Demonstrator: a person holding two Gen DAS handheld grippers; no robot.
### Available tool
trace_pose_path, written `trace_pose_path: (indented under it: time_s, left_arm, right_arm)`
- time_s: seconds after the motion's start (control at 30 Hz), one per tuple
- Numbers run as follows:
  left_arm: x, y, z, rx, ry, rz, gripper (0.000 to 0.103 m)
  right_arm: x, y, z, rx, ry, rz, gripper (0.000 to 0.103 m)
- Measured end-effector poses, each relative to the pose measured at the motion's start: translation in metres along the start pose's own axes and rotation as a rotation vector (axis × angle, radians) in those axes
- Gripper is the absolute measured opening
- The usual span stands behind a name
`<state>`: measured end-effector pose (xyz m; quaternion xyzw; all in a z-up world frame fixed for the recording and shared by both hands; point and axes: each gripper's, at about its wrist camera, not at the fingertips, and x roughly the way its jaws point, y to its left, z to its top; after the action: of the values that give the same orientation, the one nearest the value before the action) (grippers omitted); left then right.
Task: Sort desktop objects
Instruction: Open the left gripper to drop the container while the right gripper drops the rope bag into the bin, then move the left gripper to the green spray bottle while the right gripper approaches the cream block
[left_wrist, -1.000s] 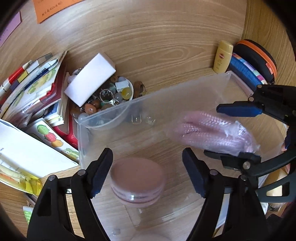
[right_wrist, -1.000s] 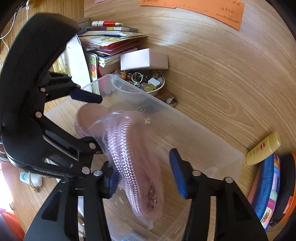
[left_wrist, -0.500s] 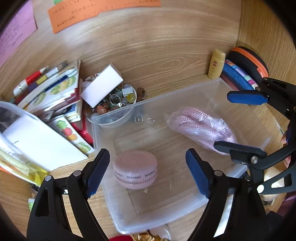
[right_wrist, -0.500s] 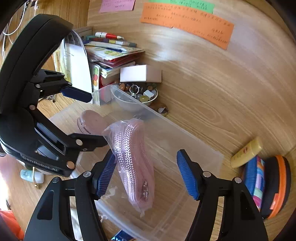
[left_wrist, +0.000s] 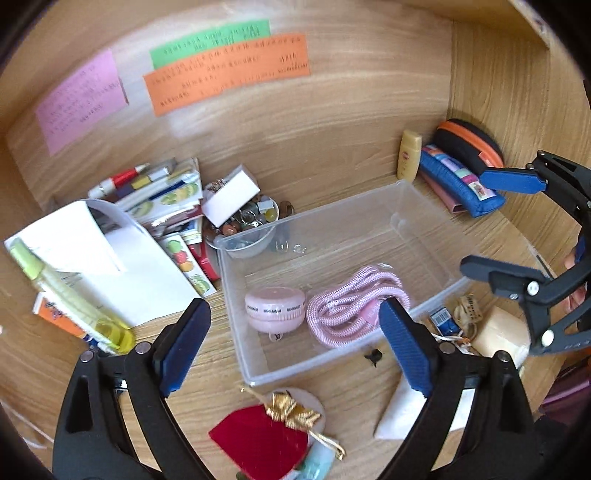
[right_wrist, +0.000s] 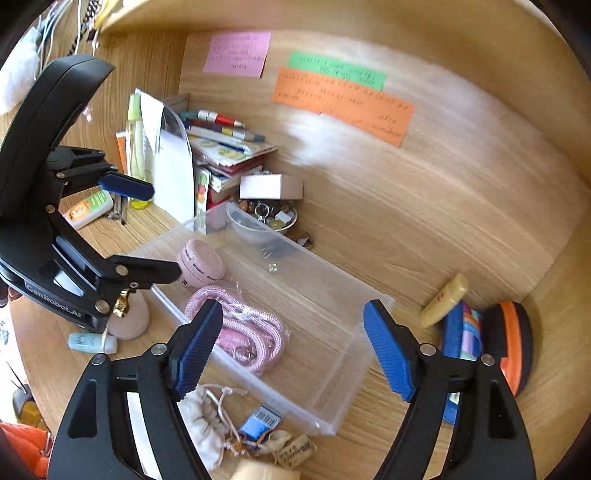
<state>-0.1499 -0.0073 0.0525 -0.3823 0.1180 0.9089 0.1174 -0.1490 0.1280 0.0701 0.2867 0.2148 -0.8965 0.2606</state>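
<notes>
Both my tongs hang over the clear plastic bin (left_wrist: 413, 206) with nothing between their pads: the left gripper (left_wrist: 295, 347) is spread wide and opening further, and the right gripper (right_wrist: 291, 350) is opening too, its jaws bare. Two of the things to sort already lie on the bin floor at its left end: the round pink case (left_wrist: 275, 308) and, touching it on the right, the bagged pink cord (left_wrist: 354, 302). The bin's far right half is bare.

As I judge it, this step is the release and lift-off, and doing it well means coming away cleanly. I should keep the jaws apart so no pad snags the cord's loose plastic wrap (that film looks light enough to cling and ride up with me), and keep clear of the bin's near wall, which would slide easily on the smooth wood.

Then I would pick the next piece from the clutter just near the bin: the cream drawstring pouch (right_wrist: 201, 417), the small blue packet (right_wrist: 260, 421) or the red pouch with gold ribbon (left_wrist: 262, 439). Each hand should take what lies on its own side, so the two tongs do not cross over the bin.
</notes>
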Motion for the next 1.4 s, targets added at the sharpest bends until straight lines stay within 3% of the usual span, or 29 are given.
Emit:
trace_pose_path:
  time_s: [0.33,0.8,1.27,1.4]
  left_arm:
    - [-0.036,0.008,-0.031,-0.059,-0.038,0.025,0.096]
    - [-0.053,0.018,-0.084,-0.132,-0.013,0.029,0.096]
    - [-0.012,0.029,-0.143,-0.192,0.117,0.078,0.096]
    - [0.005,0.033,-0.154,-0.226,0.158,0.052,0.096]
  right_arm:
    - [-0.054,-0.001,-0.019,0.055,-0.084,-0.033,0.085]
    - [-0.076,0.003,-0.07,0.139,-0.072,-0.039,0.088]
    - [-0.064,0.034,-0.14,0.251,0.006,-0.046,0.088]
    - [-0.065,0.039,-0.153,0.28,0.014,-0.039,0.088]
